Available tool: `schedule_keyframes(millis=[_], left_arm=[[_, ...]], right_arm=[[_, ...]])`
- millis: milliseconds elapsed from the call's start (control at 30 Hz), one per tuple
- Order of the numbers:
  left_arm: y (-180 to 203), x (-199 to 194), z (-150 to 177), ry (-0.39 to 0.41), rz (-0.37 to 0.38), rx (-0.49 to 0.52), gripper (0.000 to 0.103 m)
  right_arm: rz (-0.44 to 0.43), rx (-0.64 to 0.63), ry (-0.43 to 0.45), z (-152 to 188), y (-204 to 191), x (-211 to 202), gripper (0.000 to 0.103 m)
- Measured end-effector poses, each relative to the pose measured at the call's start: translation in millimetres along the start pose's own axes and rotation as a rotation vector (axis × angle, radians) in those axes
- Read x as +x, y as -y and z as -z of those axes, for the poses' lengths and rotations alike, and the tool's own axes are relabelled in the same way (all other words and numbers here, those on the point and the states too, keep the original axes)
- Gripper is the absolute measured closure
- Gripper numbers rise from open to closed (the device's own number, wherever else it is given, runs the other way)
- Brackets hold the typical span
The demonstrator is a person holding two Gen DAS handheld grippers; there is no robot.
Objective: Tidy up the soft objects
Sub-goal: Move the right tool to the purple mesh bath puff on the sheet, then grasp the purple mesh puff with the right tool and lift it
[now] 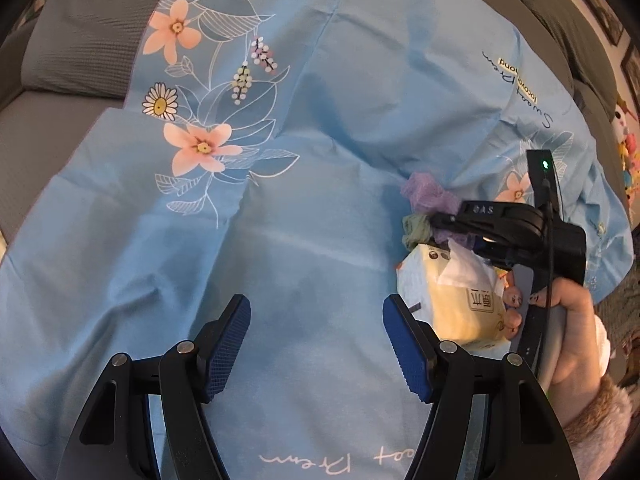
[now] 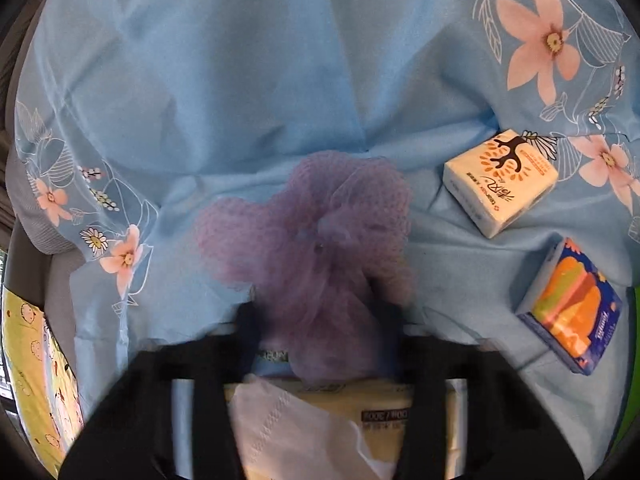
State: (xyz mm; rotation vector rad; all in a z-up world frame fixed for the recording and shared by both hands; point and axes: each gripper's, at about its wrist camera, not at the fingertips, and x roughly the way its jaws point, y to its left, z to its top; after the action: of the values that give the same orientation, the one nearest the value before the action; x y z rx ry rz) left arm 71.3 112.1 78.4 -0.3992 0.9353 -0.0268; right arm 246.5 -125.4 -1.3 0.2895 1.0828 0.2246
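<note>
My right gripper is shut on a purple mesh scrunchie and holds it over a yellow tissue pack with a white tissue sticking out. The left wrist view shows the same gripper pinching the purple scrunchie, with a green soft piece beside it, above the yellow tissue pack. My left gripper is open and empty over the light blue floral sheet, left of the pack.
A cream tissue pack with a tree print and a blue and orange tissue pack lie on the sheet at the right. Grey cushions border the sheet at the back left. A yellow patterned cloth lies at the left edge.
</note>
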Motion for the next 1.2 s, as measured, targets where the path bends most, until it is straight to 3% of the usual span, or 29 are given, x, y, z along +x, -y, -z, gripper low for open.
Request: schedule_keyframes(millis=[100,300,400,500,700,767,800,833,900,1000,1200], left_arm=[[-0.9,-1.9,1.2,0.002,0.001,0.000,0.034],[-2.5,-4.2,5.8,-0.002,0.012,-0.011,0.034],[-0.7,-5.9,10.9,-0.015,0.040,-0.011,0.034],[3.1,-10.7,19.3,-0.014,0.058,-0.010,0.034],[15.5,-15.4,38.0,-0.019,0.040,0.047,0.034],[18.5,-15.5,44.6,-0.032,0.049,0.060,0.034],[20.0,-15.5,47.6,-0.039,0.054,0.066,0.034],[21.3,-15.3,50.0,-0.043,0.056,0.069,0.034],[23.6,-13.3,55.3,-0.069,0.098,0.073,0.034],[23.1,-8.5,63.0,-0.137,0.193,0.046,0.034],[34.6,-9.7,79.4,-0.144,0.135,0.108,0.034]], right_arm=[[-0.042,0.002,0.071,2.4,4.5,-20.8,0.079],[-0.067,-0.136,0.179,28.5,-5.5,-96.3,0.079],[-0.123,-0.224,0.174,70.9,-8.5,-129.1,0.078],[-0.127,-0.306,0.159,122.1,-3.0,-145.2,0.076],[-0.075,-0.315,0.008,199.8,11.7,-118.4,0.070],[-0.032,-0.316,-0.028,212.7,17.1,-107.9,0.062],[-0.018,-0.298,-0.042,216.5,21.6,-103.6,0.052],[-0.014,-0.279,-0.048,219.0,25.6,-101.5,0.034],[-0.022,-0.249,-0.034,223.6,31.4,-105.4,0.016],[-0.032,-0.237,0.017,224.3,36.7,-121.3,0.012],[-0.072,-0.146,0.053,213.8,55.8,-137.9,0.012]])
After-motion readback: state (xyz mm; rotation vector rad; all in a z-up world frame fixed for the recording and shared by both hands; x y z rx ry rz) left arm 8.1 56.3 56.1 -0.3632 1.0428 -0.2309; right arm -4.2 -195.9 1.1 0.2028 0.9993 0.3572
